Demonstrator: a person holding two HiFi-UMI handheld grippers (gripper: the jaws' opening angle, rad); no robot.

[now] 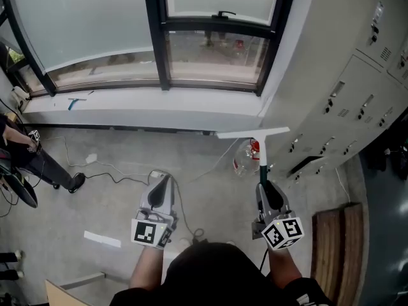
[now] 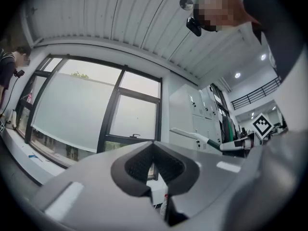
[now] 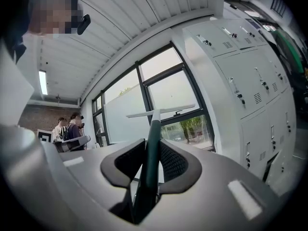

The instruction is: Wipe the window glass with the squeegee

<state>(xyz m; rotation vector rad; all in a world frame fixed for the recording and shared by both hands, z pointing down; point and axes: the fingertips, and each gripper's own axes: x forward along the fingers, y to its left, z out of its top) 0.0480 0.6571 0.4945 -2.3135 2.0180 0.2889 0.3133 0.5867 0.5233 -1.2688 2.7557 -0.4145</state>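
Note:
My right gripper (image 1: 266,191) is shut on the dark green handle of the squeegee (image 1: 261,155). Its white blade (image 1: 252,132) stands crosswise at the top, short of the wall below the window. In the right gripper view the handle (image 3: 152,148) runs up between the jaws to the blade (image 3: 161,112), with the window glass (image 3: 173,95) behind. The left gripper (image 1: 163,183) hangs beside it, shut with nothing in it; its pads (image 2: 166,165) meet. The large dark-framed window (image 1: 89,18) fills the top of the head view. The squeegee (image 2: 197,137) also shows in the left gripper view.
Grey lockers (image 1: 344,94) line the right wall. A white sill (image 1: 140,104) carries a small blue item (image 1: 76,102). Cables (image 1: 115,171) and a clear bottle (image 1: 245,158) lie on the floor. A person's leg (image 1: 44,167) is at left, wooden slats (image 1: 338,247) at right.

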